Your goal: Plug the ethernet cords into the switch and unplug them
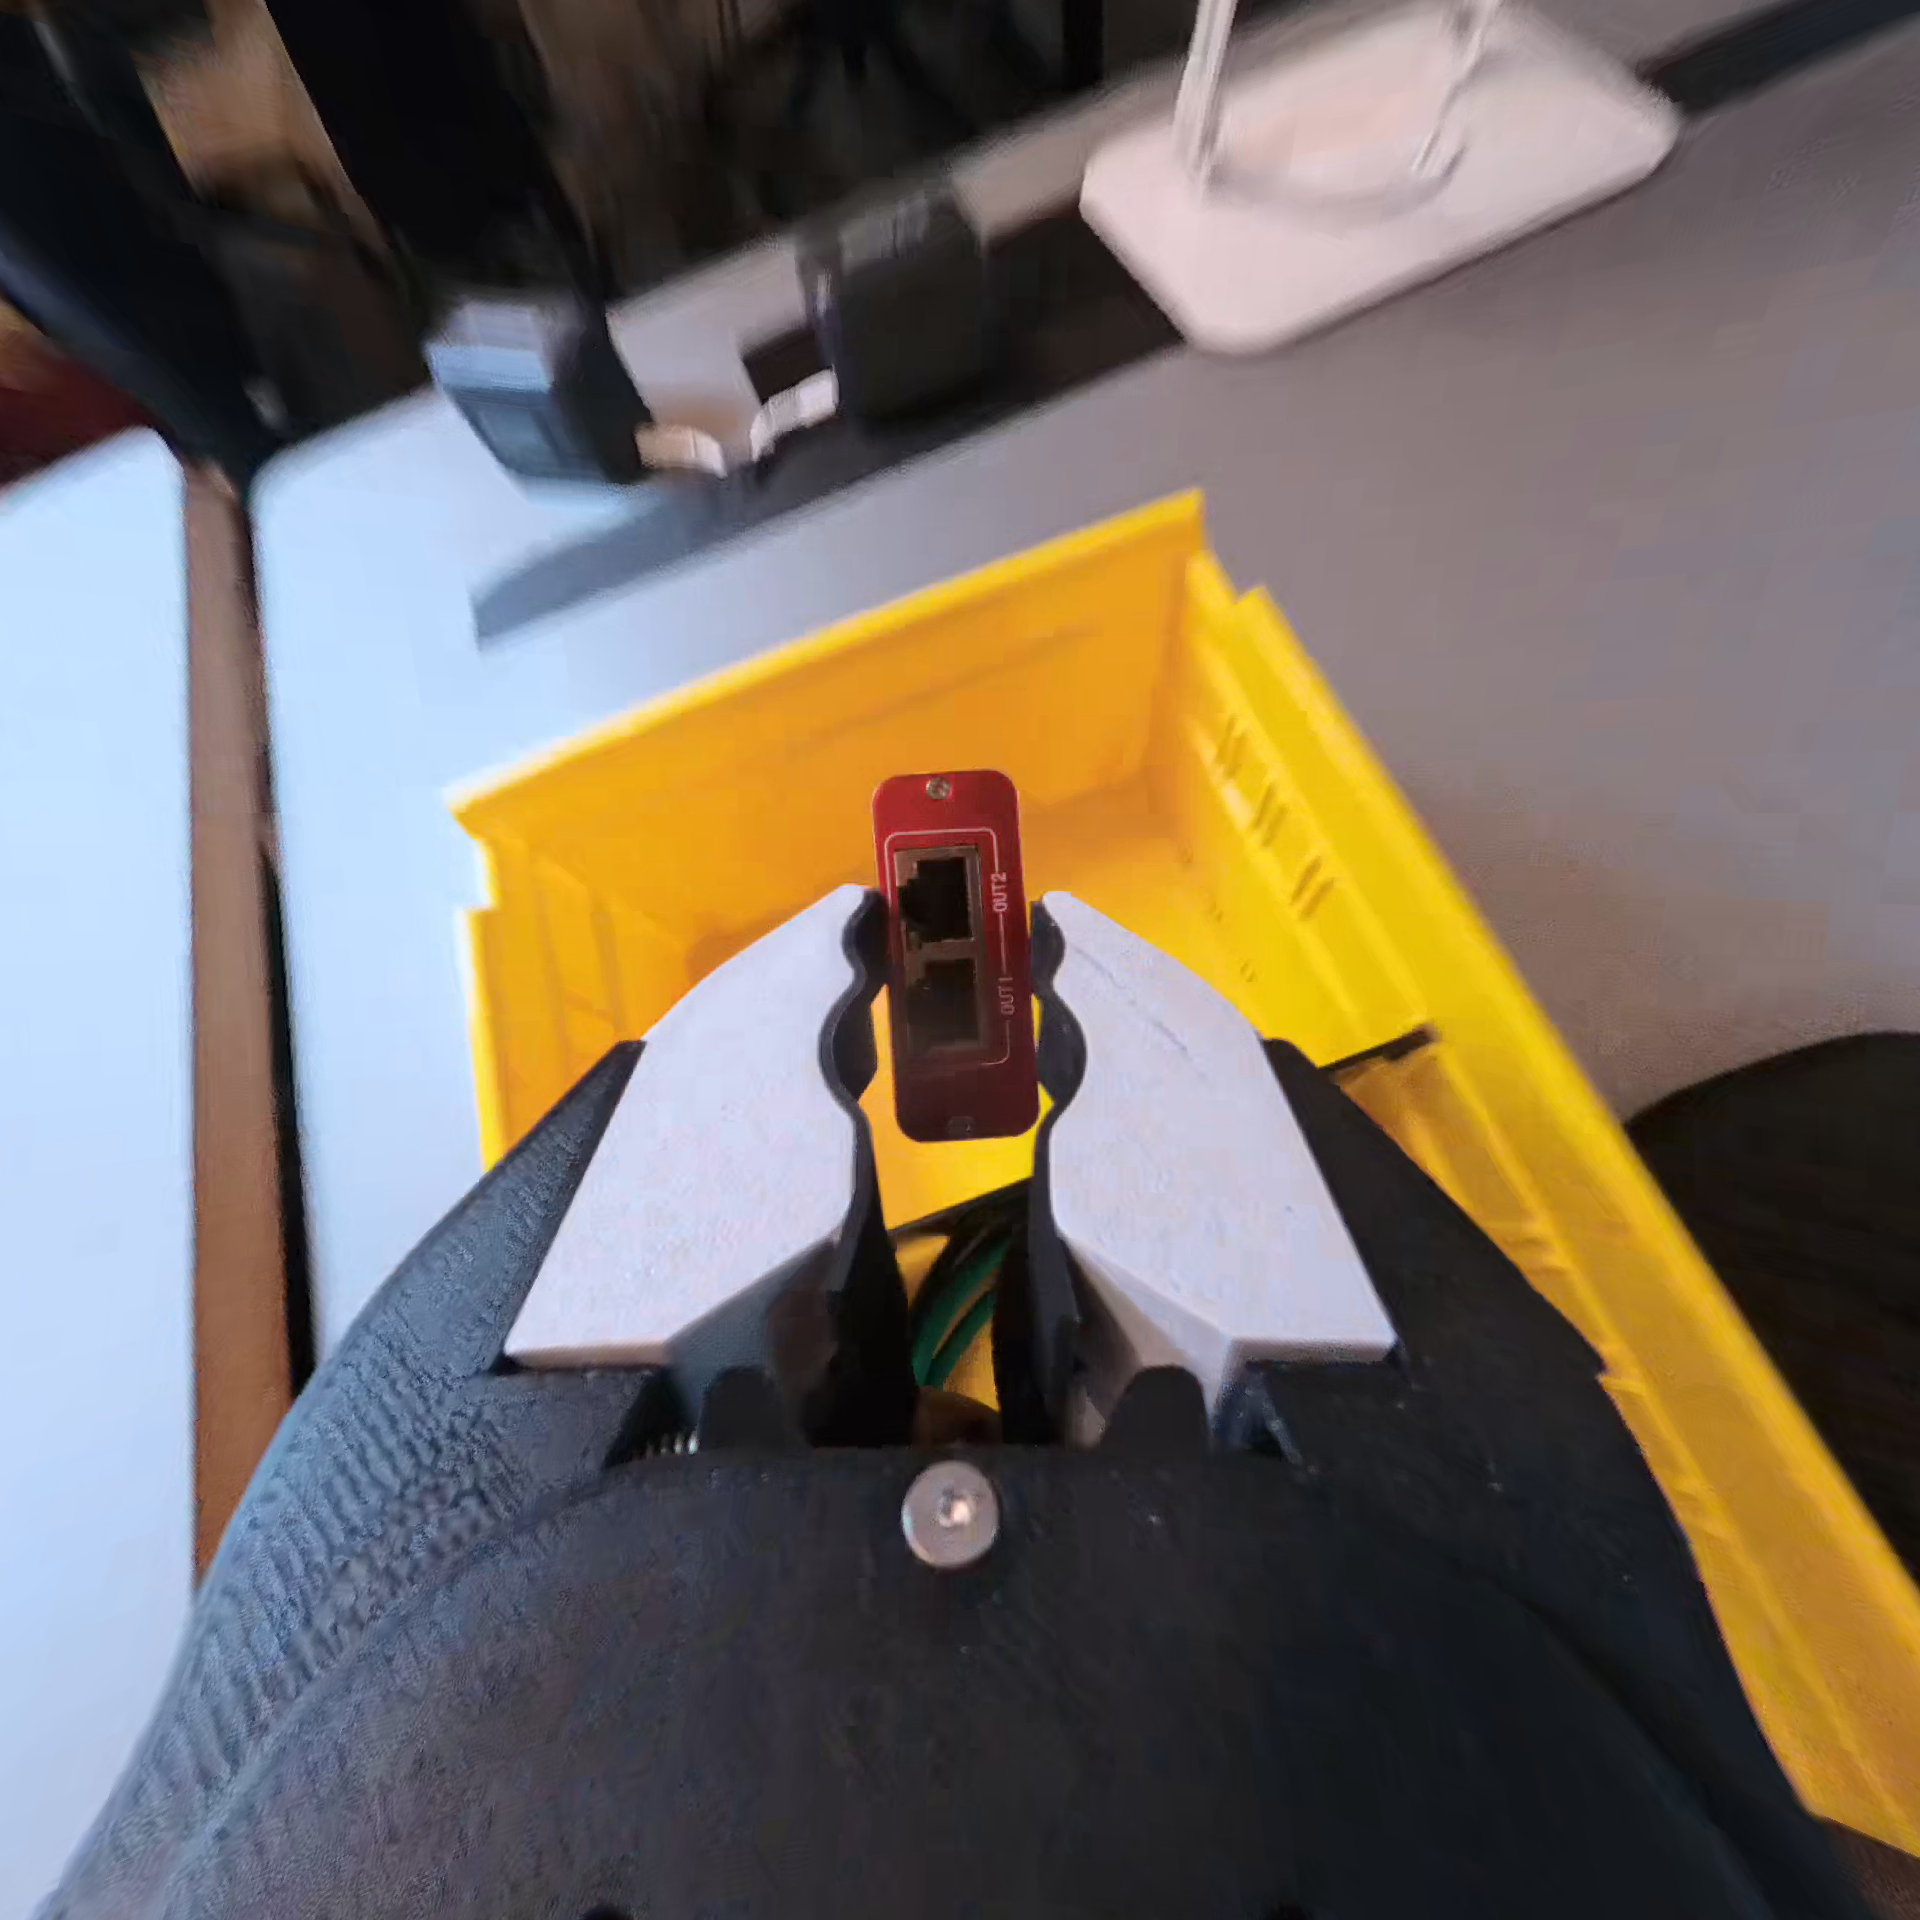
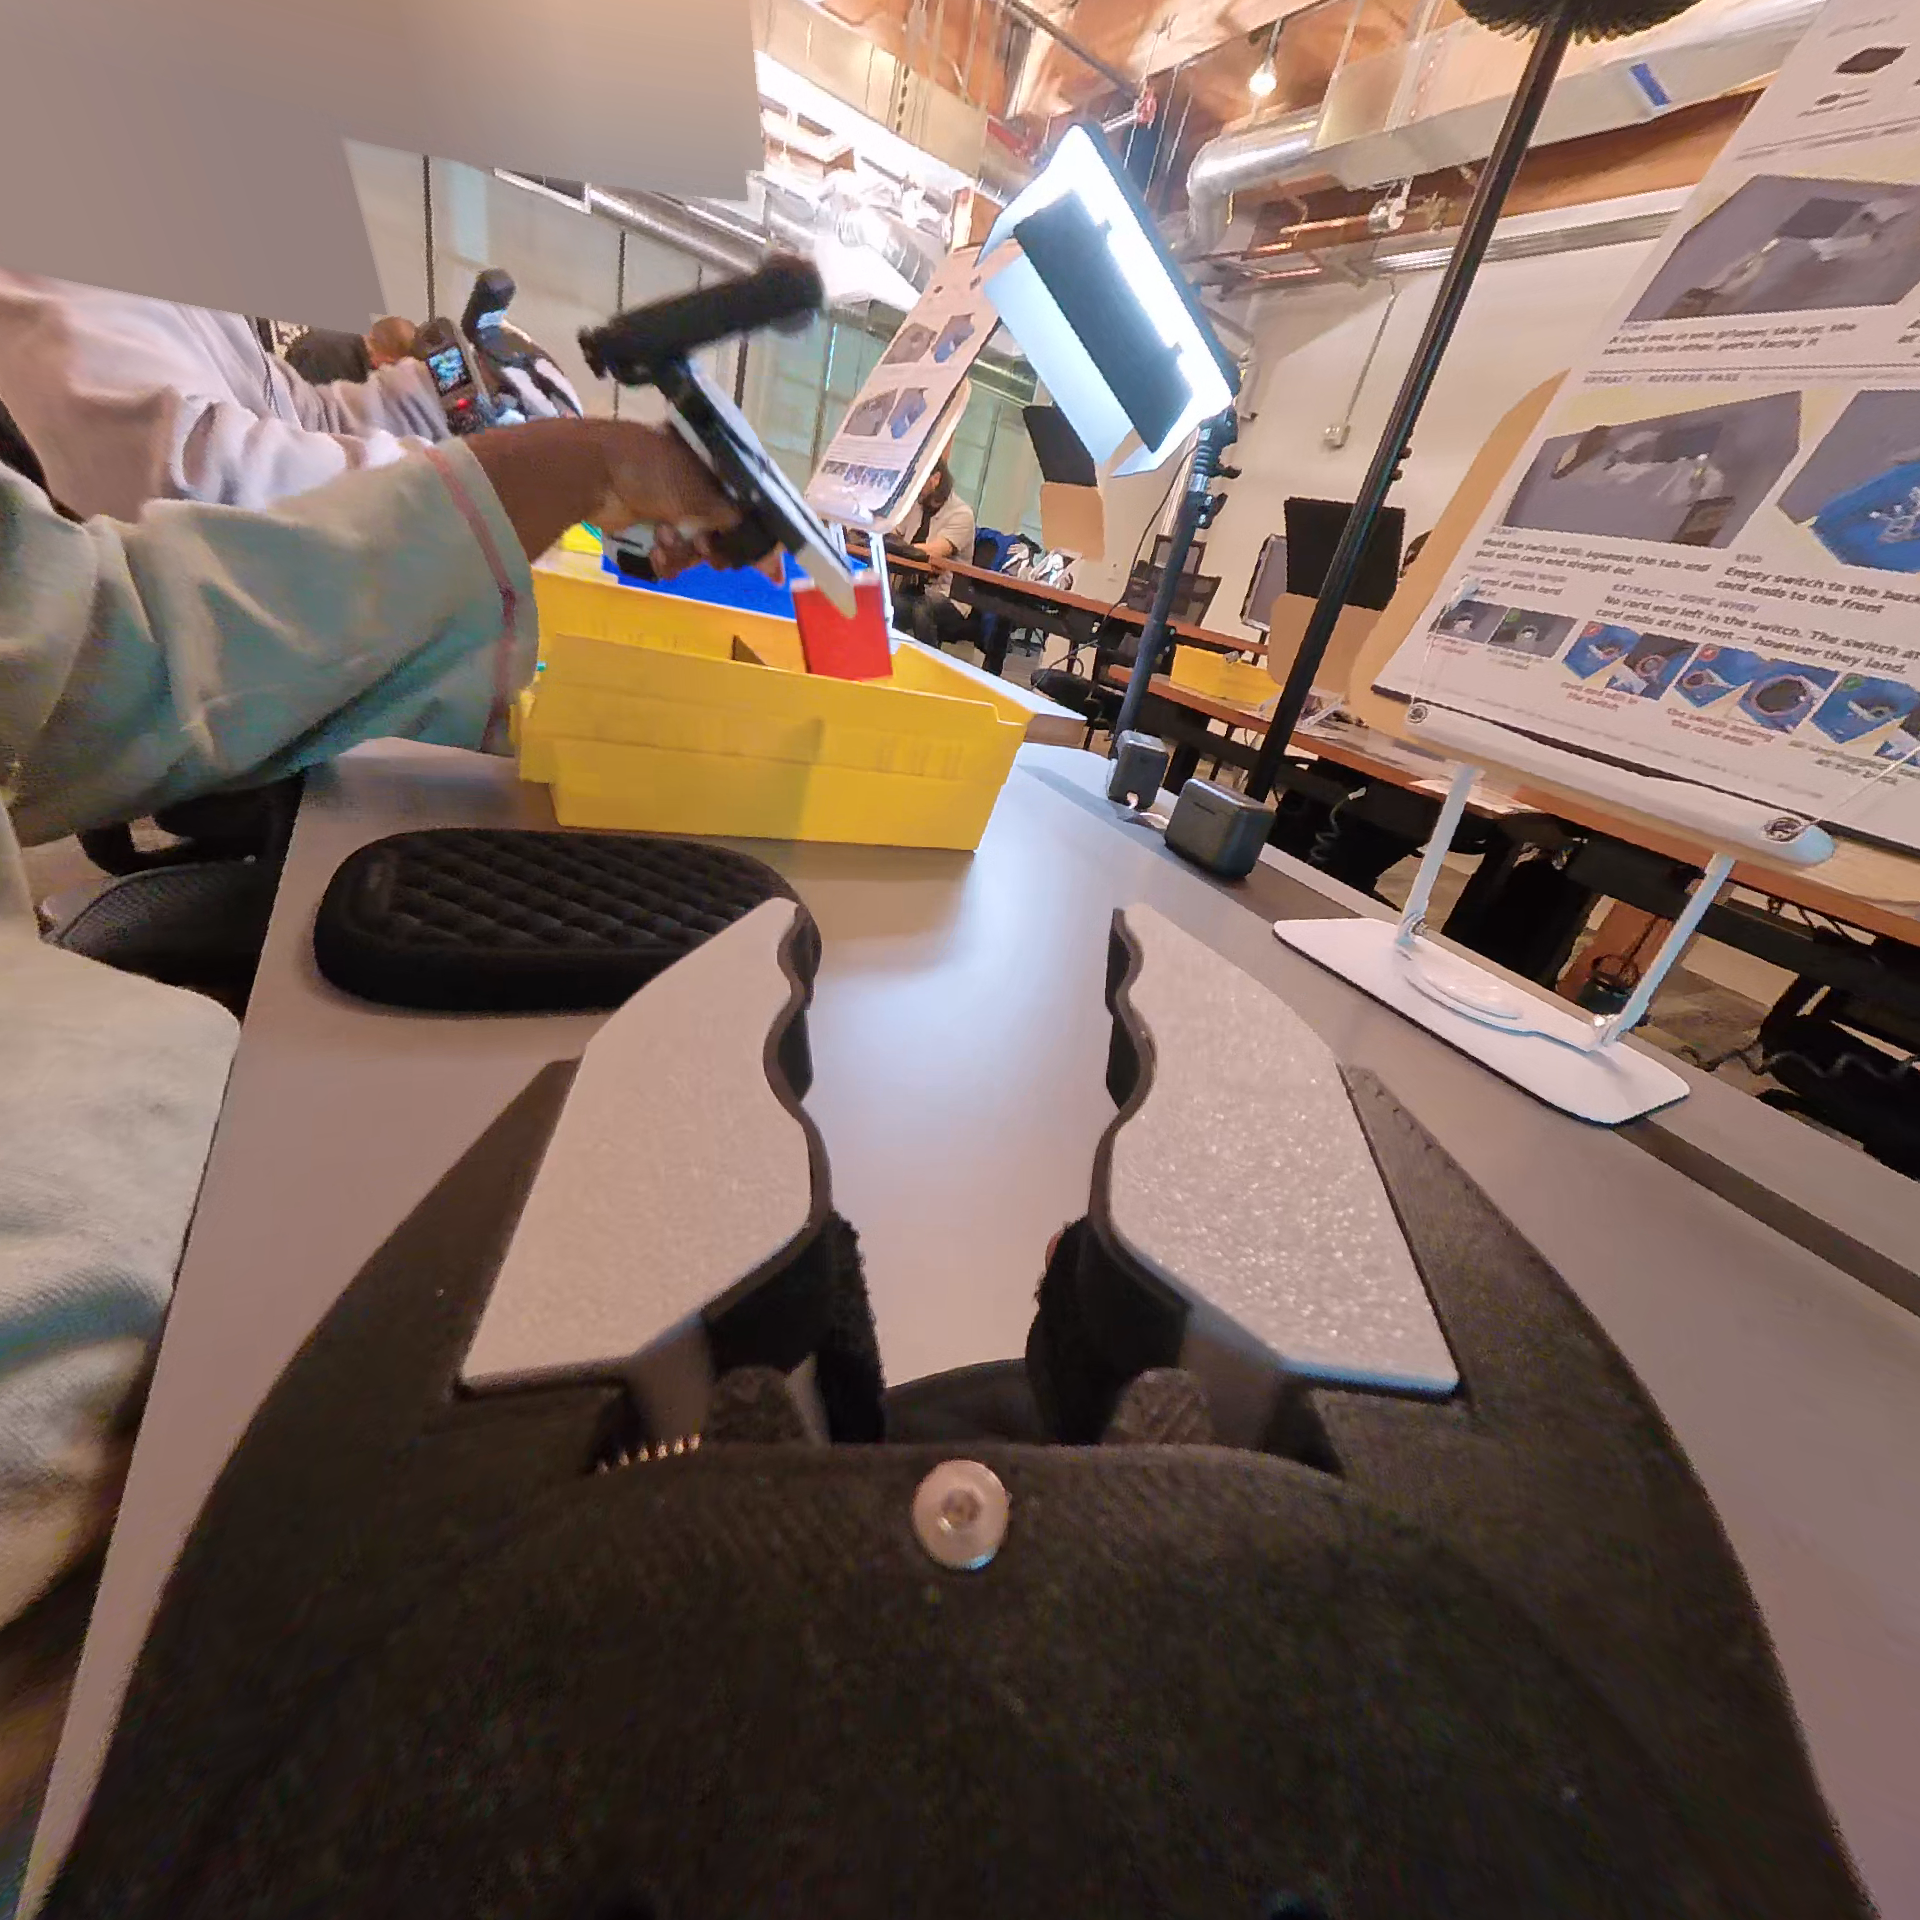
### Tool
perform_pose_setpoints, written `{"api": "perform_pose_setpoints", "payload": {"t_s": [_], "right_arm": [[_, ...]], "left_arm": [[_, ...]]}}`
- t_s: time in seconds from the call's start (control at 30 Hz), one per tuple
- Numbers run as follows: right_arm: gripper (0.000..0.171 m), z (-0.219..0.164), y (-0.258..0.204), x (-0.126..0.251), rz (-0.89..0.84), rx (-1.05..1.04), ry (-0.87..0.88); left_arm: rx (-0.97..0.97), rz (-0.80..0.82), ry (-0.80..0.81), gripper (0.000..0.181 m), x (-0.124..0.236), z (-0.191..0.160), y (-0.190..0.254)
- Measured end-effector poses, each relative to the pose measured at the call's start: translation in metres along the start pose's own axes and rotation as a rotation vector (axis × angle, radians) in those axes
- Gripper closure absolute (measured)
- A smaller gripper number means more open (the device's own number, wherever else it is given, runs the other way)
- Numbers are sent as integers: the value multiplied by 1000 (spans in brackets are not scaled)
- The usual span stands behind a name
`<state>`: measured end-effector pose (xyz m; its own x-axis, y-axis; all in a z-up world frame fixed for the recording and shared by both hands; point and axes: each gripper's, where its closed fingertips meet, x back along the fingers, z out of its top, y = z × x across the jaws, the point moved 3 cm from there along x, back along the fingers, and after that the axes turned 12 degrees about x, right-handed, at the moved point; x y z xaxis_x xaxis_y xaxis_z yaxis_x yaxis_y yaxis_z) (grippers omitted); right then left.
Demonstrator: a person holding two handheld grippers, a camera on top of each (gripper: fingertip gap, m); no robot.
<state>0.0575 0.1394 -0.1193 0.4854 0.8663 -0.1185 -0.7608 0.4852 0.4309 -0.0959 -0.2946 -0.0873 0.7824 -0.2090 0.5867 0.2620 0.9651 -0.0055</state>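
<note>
Left claw (image 1: 954,961) closed on the red switch (image 1: 956,956), its two grey fingers (image 1: 717,1122) pressing the narrow sides of the housing. Switch held above the yellow bin (image 1: 1299,810), end face upright, with two stacked ports, both without plugs. Green and dark cords (image 1: 961,1299) lying in the bin below the claw, partly hidden by the fingers. Seen from the right wrist view, the same claw (image 2: 831,597) is gripped by a person's hand (image 2: 613,483) in a pale sleeve, with the switch (image 2: 842,634) just over the bin's (image 2: 769,769) rim. Bin standing toward the far left corner of the grey table (image 2: 987,997). Right claw (image 2: 961,961) open and holding nothing, low over the middle of the table. Black padded rest (image 2: 540,920) lying between the bin and the right claw. White stand (image 2: 1486,997) with an instruction sheet at the table's right edge.
</note>
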Motion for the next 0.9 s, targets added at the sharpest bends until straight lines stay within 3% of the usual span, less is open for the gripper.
{"api": "perform_pose_setpoints", "payload": {"t_s": [0.03,0.13,0.23,0.33,0.47,0.63,0.9], "right_arm": [[116,0,0,0,1,1,-2],[116,0,0,0,1,-2,-4],[117,0,0,0,-4,-2,-2],[117,-1,0,0,-4,4,-8],[117,-2,-5,-2,23,24,-26],[116,-2,-10,-3,64,41,-24],[116,-3,-16,-4,101,64,-35]], "left_arm": [[-41,-8,73,155,12,9,11],[-165,-100,221,155,46,25,63],[-267,-291,280,155,73,23,132],[-402,-506,228,155,85,5,206],[-615,-694,47,154,74,-39,282],[-779,-762,-147,155,49,-81,323],[-831,-809,-272,155,32,-106,341]]}}
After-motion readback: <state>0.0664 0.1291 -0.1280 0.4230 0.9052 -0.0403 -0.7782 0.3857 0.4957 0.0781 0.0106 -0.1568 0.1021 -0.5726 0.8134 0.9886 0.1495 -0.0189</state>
